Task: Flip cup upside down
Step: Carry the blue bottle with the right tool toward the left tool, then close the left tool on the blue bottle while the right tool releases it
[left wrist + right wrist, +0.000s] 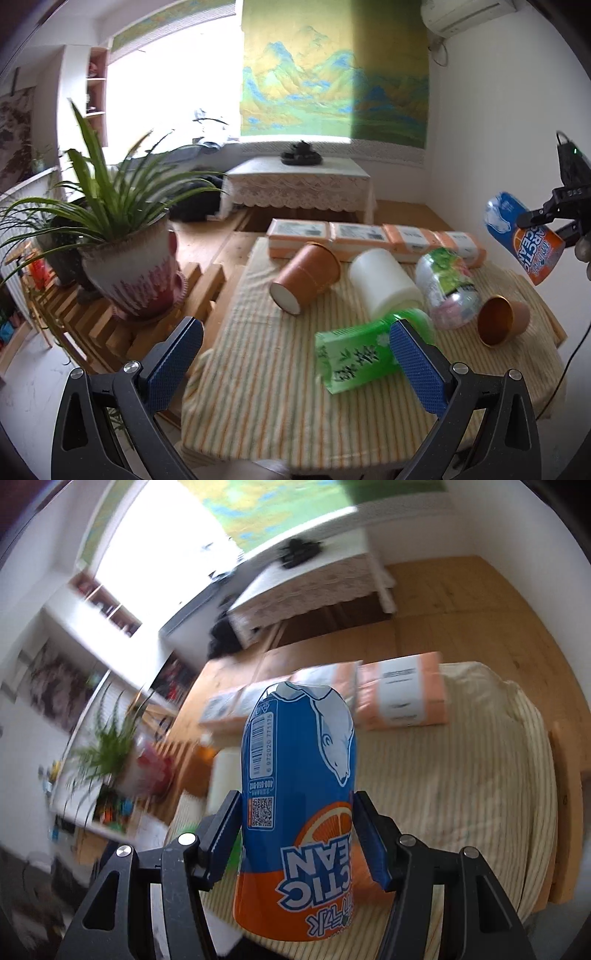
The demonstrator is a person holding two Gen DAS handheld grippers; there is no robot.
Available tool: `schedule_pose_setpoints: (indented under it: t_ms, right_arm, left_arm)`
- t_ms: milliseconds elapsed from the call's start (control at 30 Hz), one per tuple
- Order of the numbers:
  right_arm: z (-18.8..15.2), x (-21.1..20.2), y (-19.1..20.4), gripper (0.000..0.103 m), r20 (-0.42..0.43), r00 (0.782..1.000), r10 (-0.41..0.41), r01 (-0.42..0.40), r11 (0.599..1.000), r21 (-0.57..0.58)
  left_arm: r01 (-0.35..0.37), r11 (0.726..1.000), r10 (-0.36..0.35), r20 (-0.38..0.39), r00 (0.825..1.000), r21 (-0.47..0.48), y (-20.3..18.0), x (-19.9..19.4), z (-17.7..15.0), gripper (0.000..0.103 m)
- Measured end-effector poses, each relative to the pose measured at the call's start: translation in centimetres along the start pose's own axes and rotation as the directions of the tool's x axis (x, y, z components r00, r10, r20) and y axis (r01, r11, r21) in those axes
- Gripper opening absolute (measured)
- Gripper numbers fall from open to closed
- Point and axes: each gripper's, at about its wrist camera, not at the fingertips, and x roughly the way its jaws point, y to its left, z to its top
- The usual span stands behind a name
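One blue/orange cup (295, 812) (label "ARCTIC OCEAN", inverted) clamped in right gripper (295, 834); left gripper (295, 369) wide apart, empty.

A low wooden table (556, 332) is covered by a striped cloth (266, 387). On the cloth are laid cups on their sides (306, 277), a green packet (354, 358), and orange boxes (369, 236).

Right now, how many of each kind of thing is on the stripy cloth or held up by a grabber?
Paper cups lying on their sides: 2
White roll: 1
Clear jar with green label: 1
Green packet: 1
Orange packs in the back row: 4
Blue-and-orange can, held in the right gripper: 1
Total: 10
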Motion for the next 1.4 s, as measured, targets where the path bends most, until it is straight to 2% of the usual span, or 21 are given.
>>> schedule_pose_setpoints:
  t_ms: [200, 400, 500, 633, 733, 833, 933, 1000, 1100, 1133, 1233, 1367, 1400]
  right_arm:
    - [-5.3, 2.4, 4.2, 0.056, -0.128, 0.992, 0.013, -0.03, 0.991, -0.127]
    - [-9.9, 6.2, 5.2, 0.056, -0.23, 0.972, -0.048, 0.003, 0.981, -0.194]
    - [-10.9, 7.5, 5.5, 0.056, -0.254, 0.964, -0.075, 0.018, 0.975, -0.22]
    - [-11.6, 8.4, 6.1, 0.058, -0.249, 0.96, -0.129, 0.06, 0.962, -0.266]
    - [-12.0, 8.5, 6.6, 0.059, -0.213, 0.964, -0.159, 0.092, 0.951, -0.294]
    - [-12.0, 8.5, 7.0, 0.06, -0.198, 0.966, -0.166, 0.098, 0.945, -0.313]
    - [-12.1, 8.5, 7.7, 0.07, -0.165, 0.968, -0.188, 0.122, 0.93, -0.346]
    - [-12.3, 8.0, 8.0, 0.07, -0.148, 0.971, -0.186, 0.122, 0.925, -0.359]
    - [-12.3, 6.7, 8.0, 0.07, -0.11, 0.98, -0.164, 0.117, 0.932, -0.344]
    - [-12.5, 5.8, 7.7, 0.07, -0.086, 0.983, -0.163, 0.126, 0.935, -0.333]
    - [-13.4, 3.4, 6.6, 0.07, -0.031, 0.988, -0.153, 0.137, 0.945, -0.298]
    - [-15.2, 0.1, 4.7, 0.07, 0.036, 0.988, -0.151, 0.155, 0.957, -0.243]
    - [-16.0, -1.0, 4.1, 0.07, 0.057, 0.986, -0.155, 0.164, 0.961, -0.224]
  left_arm:
    - [0.083, 0.997, -0.083, -0.084, 0.993, -0.01, -0.4, 0.4, -0.3, 0.102]
    - [0.157, 0.986, -0.164, -0.151, 0.975, -0.055, -0.8, 1.1, -0.9, 0.102]
    - [0.169, 0.984, -0.177, -0.171, 0.969, -0.06, -1.3, 1.4, -1.1, 0.102]
    - [0.18, 0.981, -0.191, -0.188, 0.963, -0.071, -1.9, 1.8, -1.3, 0.102]
    - [0.188, 0.979, -0.202, -0.206, 0.958, -0.083, -2.3, 2.2, -1.3, 0.102]
    - [0.199, 0.975, -0.216, -0.219, 0.952, -0.098, -2.6, 2.6, -1.1, 0.102]
    - [0.201, 0.974, -0.219, -0.226, 0.949, -0.102, -2.9, 2.8, -0.8, 0.102]
    - [0.195, 0.975, -0.215, -0.233, 0.948, -0.105, -3.0, 2.8, -0.6, 0.102]
    - [0.215, 0.97, -0.237, -0.255, 0.938, -0.112, -3.8, 2.9, -0.3, 0.102]
    - [0.223, 0.968, -0.246, -0.262, 0.933, -0.113, -4.2, 3.0, -0.3, 0.102]
    - [0.27, 0.954, -0.299, -0.305, 0.904, -0.134, -5.9, 3.5, -0.2, 0.102]
    - [0.319, 0.926, -0.375, -0.385, 0.843, -0.204, -8.2, 5.1, -0.5, 0.1]
    - [0.324, 0.92, -0.389, -0.394, 0.833, -0.222, -8.6, 5.3, -0.6, 0.099]
